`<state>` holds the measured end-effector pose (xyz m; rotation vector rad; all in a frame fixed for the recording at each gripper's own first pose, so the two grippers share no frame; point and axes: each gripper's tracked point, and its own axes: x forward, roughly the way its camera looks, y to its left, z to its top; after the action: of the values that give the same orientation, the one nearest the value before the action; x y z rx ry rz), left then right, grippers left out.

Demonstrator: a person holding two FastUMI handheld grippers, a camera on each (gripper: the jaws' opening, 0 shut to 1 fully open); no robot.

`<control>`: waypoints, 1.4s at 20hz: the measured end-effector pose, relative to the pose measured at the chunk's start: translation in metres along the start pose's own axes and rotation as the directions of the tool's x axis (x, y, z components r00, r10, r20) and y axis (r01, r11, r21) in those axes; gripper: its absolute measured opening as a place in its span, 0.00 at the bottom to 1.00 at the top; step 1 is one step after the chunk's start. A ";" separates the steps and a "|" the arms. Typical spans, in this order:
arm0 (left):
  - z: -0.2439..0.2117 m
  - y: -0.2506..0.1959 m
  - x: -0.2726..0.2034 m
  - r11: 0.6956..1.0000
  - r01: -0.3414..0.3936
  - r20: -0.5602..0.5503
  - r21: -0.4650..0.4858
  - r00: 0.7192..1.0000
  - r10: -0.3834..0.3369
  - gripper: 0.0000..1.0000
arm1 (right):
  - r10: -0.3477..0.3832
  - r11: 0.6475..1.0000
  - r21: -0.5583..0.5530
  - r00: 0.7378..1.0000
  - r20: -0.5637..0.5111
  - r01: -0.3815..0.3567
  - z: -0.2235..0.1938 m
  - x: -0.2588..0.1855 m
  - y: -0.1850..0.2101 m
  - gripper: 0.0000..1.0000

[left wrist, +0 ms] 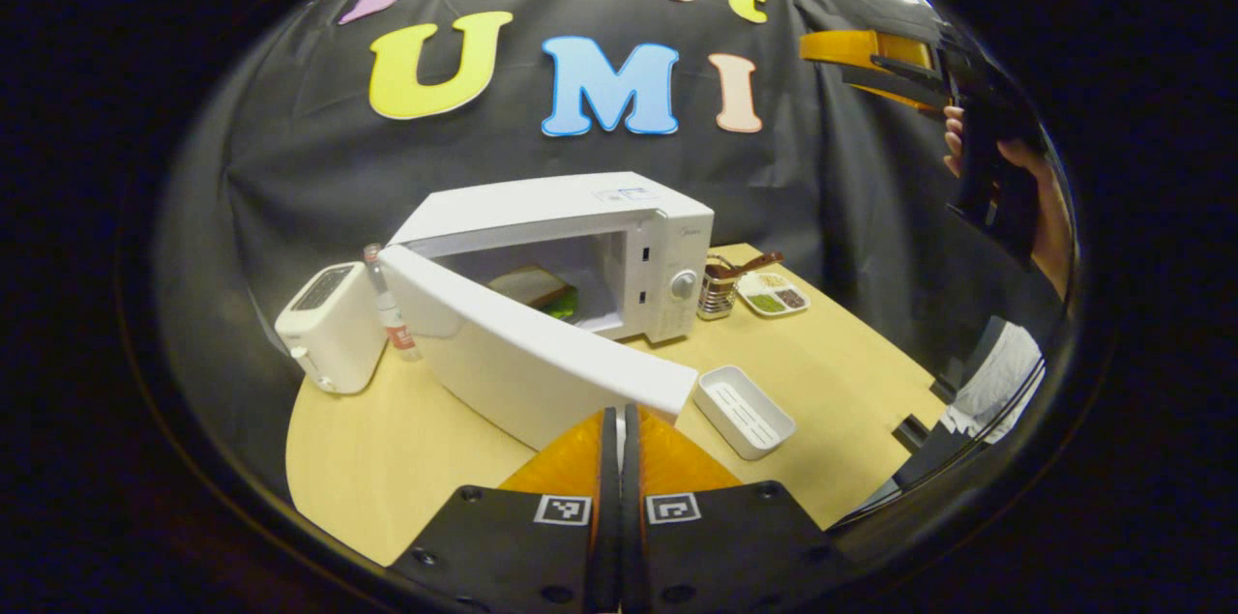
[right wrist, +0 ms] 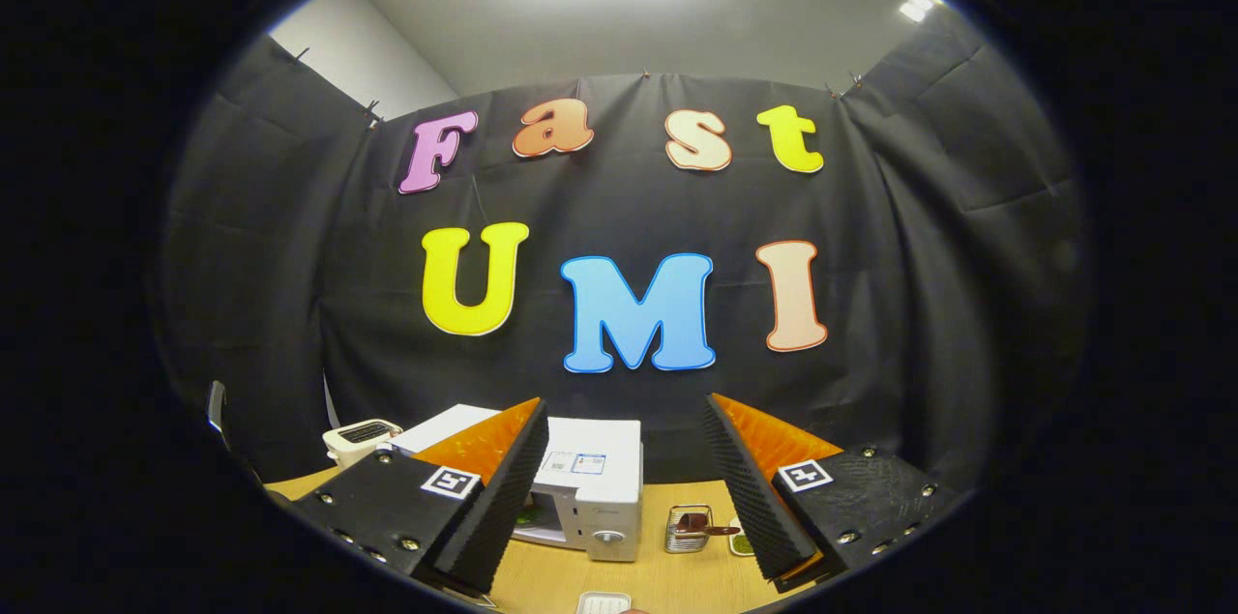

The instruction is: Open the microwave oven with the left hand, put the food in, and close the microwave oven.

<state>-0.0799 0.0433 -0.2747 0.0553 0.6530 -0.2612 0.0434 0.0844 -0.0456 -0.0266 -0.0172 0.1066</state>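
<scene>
The microwave (left wrist: 619,237) stands on the wooden surface (left wrist: 387,459), its long side running left to right, its door (left wrist: 522,358) swung wide toward the left gripper (left wrist: 619,421), whose jaws are pressed together just short of the door's edge. Food (left wrist: 532,287) lies inside. The right gripper (right wrist: 619,469), held high, has wide jaws.

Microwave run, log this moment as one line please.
microwave: door open | food: inside | left gripper: fingers shut, empty, near door edge | right gripper: open, empty, raised | step: close door
</scene>
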 end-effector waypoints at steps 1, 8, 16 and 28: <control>0.004 -0.007 0.007 1.000 0.009 -0.004 0.004 1.000 -0.009 0.07 | -0.005 1.000 -0.001 1.000 -0.004 0.005 -0.001 0.000 -0.006 0.96; 0.033 -0.023 0.062 0.999 0.032 -0.004 -0.024 0.999 -0.032 0.07 | -0.069 0.997 0.023 0.997 -0.029 0.070 -0.012 -0.005 -0.047 0.96; 0.061 -0.030 0.105 0.995 0.053 -0.006 -0.086 0.999 -0.054 0.07 | -0.141 0.989 0.044 0.989 -0.051 0.144 -0.019 -0.010 -0.092 0.96; 0.092 -0.031 0.158 0.992 0.044 0.015 -0.118 0.999 -0.043 0.07 | -0.167 0.983 0.064 0.984 -0.069 0.171 -0.027 0.002 -0.134 0.96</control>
<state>0.0876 -0.0342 -0.2964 -0.0746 0.6568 -0.2642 0.0603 -0.0494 -0.0692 0.0408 0.0481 -0.0637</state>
